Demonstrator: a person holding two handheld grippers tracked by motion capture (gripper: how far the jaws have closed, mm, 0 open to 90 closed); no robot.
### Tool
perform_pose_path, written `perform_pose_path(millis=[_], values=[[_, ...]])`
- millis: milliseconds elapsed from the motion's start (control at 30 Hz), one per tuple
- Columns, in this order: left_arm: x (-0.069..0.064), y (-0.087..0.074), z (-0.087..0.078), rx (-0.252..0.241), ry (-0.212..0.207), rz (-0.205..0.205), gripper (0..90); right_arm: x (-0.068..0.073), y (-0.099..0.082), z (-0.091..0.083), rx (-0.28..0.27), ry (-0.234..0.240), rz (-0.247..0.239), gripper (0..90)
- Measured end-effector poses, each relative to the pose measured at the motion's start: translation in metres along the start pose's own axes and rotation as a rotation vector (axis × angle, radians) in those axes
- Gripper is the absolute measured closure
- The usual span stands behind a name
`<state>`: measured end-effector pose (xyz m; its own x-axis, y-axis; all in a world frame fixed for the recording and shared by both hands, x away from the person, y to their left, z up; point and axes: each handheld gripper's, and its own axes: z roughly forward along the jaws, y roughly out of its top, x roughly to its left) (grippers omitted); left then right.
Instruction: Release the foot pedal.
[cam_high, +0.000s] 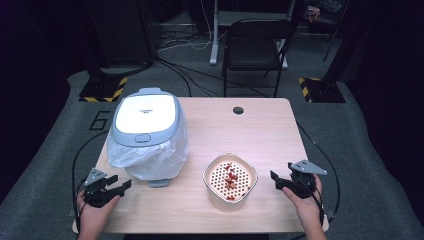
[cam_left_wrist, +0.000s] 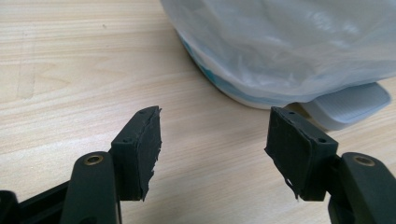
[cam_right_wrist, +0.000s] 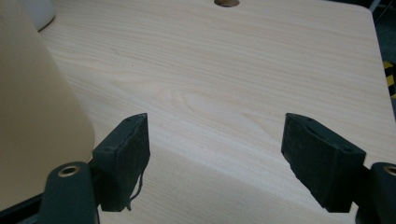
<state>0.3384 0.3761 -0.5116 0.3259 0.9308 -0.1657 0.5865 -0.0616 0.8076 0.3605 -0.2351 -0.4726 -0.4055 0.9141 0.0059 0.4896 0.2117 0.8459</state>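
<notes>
The cream strainer bowl (cam_high: 230, 181), holding red bits, sits at five o'clock of the bagged bin (cam_high: 146, 131); it looks light, rigid and smooth, so its rim seems the best hold. The right gripper (cam_high: 283, 181) waits at its three o'clock, jaws spread and empty; the left gripper (cam_high: 116, 186) likewise. Pale wooden table (cam_high: 260, 125), dark room, folding chair (cam_high: 256, 47).

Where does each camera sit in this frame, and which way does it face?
High view: above the person's side, looking forward and down on the table; both forearms, left gripper and right gripper show.
Left gripper view: rides the left gripper, facing the bagged bin; open jaws show.
Right gripper view: rides the right gripper, facing across the table beside the cream basket; open jaws show.
Shared: the wooden tabletop.
</notes>
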Motion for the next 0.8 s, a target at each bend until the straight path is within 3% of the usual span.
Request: perform_pose_path(millis=[267, 433, 633, 800], values=[[0.002, -0.001, 0.008, 0.022, 0.003, 0.033, 33.5, -0.003, -0.018, 0.013, 0.05, 0.005, 0.004, 23.1], [0.001, -0.002, 0.012, 0.023, 0.017, 0.044, 29.9, -0.005, -0.028, 0.021, 0.089, 0.019, 0.046, 22.7], [0.003, -0.002, 0.015, 0.025, 0.034, 0.057, 29.1, -0.008, -0.032, 0.024, 0.084, 0.005, 0.065, 20.3], [0.004, -0.004, 0.017, 0.062, 0.036, 0.077, 27.5, -0.006, -0.034, 0.028, 0.099, -0.01, 0.048, 16.6]])
